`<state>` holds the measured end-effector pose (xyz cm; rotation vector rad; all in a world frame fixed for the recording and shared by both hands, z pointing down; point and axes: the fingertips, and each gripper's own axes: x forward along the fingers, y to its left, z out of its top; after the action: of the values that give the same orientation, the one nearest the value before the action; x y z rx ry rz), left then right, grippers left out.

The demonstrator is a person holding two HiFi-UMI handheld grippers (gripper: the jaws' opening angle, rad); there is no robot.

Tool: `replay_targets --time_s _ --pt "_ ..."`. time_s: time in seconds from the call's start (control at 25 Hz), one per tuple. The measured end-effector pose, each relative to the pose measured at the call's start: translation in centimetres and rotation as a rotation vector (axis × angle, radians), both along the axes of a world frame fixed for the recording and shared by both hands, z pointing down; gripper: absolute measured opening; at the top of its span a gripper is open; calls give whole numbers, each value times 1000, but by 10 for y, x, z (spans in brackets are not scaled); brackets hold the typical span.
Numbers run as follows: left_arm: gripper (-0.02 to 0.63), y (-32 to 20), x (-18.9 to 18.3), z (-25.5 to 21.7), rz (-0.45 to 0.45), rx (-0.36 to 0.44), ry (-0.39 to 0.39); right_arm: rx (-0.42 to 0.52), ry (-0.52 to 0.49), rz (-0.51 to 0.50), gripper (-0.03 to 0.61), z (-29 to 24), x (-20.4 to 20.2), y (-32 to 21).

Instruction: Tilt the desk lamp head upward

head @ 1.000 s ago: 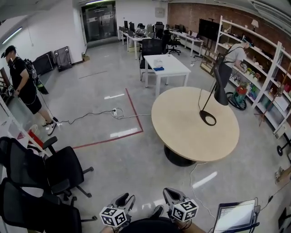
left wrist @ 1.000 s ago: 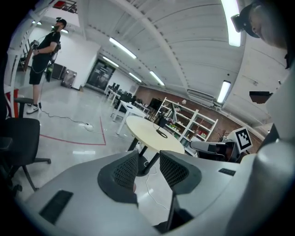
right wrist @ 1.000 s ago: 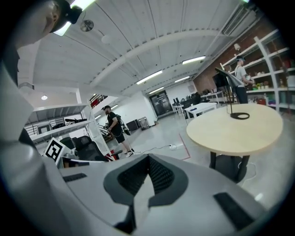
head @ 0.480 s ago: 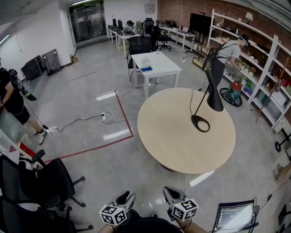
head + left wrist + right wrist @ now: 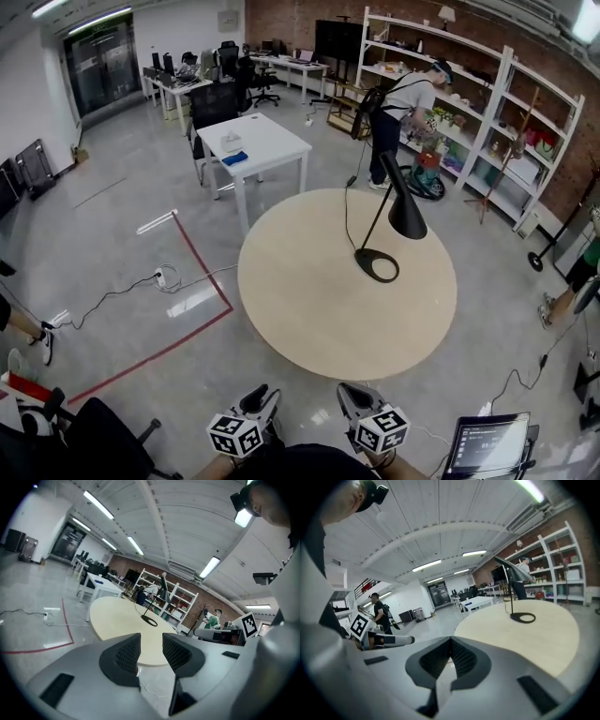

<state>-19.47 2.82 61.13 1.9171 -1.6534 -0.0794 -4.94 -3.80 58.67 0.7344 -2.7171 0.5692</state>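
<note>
Closest in, both tools sit low at the bottom of the head view. The left gripper [image 5: 258, 403] has its jaws a narrow gap apart with nothing between them, and the right gripper [image 5: 352, 399] has its jaws pressed together, also empty. Just right of that one there's an open laptop [image 5: 487, 447], and a black office chair [image 5: 103, 445] pokes in at the bottom left corner. A bit further out is the big round table [image 5: 309, 309] with a light wood top, and both grippers are well apart from it. The desk lamp [image 5: 382, 225] stands on the far right part of that table. Its ring base [image 5: 377, 266] lies flat on the top, the thin stem leans up and away, and the black cone lamp head [image 5: 406, 217] at the top end points downward. A black cord [image 5: 347, 202] runs from the base off the far edge. Out on the floor to the left there's a red tape line [image 5: 202, 272] and a power strip [image 5: 159, 277]. Past that is a white table [image 5: 258, 141] with a blue item [image 5: 234, 157] and a white box [image 5: 231, 141] on it. At the back, a white shelving unit [image 5: 506, 84] is loaded with assorted small stuff, too tiny to identify, and a person [image 5: 398, 108] stands right at it.
</note>
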Motion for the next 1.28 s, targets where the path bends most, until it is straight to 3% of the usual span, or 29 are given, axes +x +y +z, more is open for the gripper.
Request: replay_targets --time_s 0.2,0.4,0.52,0.84,1.08,1.28 --pt "152 -54 -6 -4 168 28 17 69 53 128 -8 -9 -12 -31" --pt "152 -80 -1 11 302 16 6 66 47 348 -8 -14 16 -60" --pt "152 -95 4 13 343 18 20 66 32 419 -8 -16 35 -74" --pt "152 -162 -9 -1 335 66 -61 3 -81 424 -8 -9 35 -145" --pt "152 -222 -16 -52 287 150 -178 41 -134 402 -8 -24 48 -221" --pt "152 -274 5 -85 286 232 -243 28 -259 389 -8 -47 60 -280"
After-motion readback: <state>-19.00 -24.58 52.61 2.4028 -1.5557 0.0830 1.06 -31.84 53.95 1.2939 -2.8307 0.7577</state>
